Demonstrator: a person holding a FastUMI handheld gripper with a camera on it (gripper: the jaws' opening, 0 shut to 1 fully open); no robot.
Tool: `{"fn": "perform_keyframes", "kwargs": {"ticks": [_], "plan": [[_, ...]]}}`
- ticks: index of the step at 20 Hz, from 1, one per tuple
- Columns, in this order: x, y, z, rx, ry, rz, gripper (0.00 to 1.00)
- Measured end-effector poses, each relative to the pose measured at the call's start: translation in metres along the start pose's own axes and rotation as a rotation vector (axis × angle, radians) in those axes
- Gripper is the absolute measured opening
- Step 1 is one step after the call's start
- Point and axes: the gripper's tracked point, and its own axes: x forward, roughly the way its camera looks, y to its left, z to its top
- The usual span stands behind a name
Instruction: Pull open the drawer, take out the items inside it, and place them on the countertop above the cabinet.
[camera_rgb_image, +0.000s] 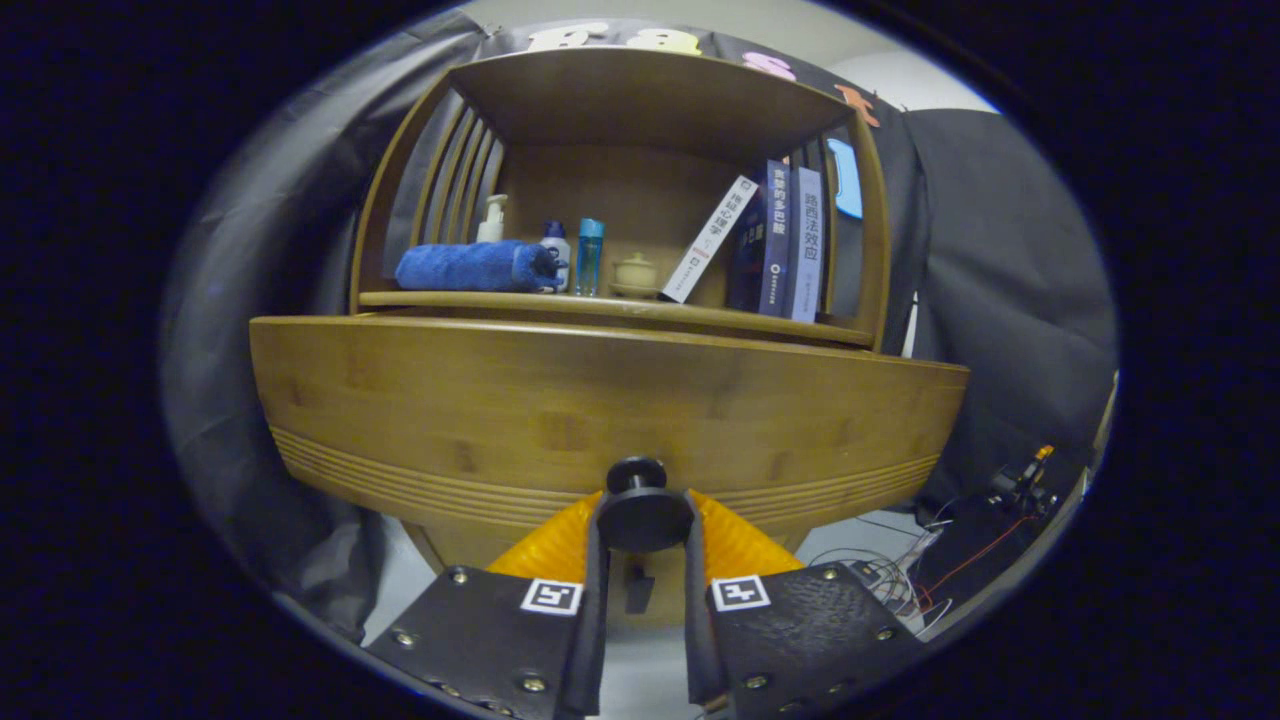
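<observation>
A wooden cabinet drawer front (600, 410) spans the view just ahead of me. Its round dark knob (640, 508) sits between my two fingers, and my gripper (642, 520) is shut on it, one finger pressing each side. The drawer's inside is hidden behind its front panel. Above the drawer runs the wooden countertop (620, 306). A second small dark knob (638, 585) shows lower down, between the fingers.
On the countertop stand a rolled blue towel (475, 267), a pump bottle (492, 218), two small bottles (589, 256), a small lidded jar (635, 273) and several books (775, 245). Cables and gear (1000, 520) lie on the floor at the right.
</observation>
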Motion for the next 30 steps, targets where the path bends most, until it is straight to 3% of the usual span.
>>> {"fn": "perform_keyframes", "kwargs": {"ticks": [10,13,16,21,28,30], "plan": [[-0.063,0.001,-0.022,0.012,0.023,0.062,0.33],[-0.069,-0.004,-0.031,-0.090,-0.004,0.085,0.12],[-0.077,-0.006,-0.012,-0.070,-0.044,0.098,0.11],[-0.075,-0.002,0.034,-0.039,-0.034,0.149,0.48],[-0.038,-0.002,0.109,-0.029,-0.029,0.130,0.98],[-0.011,0.005,0.113,-0.029,0.045,0.151,0.98]]}}
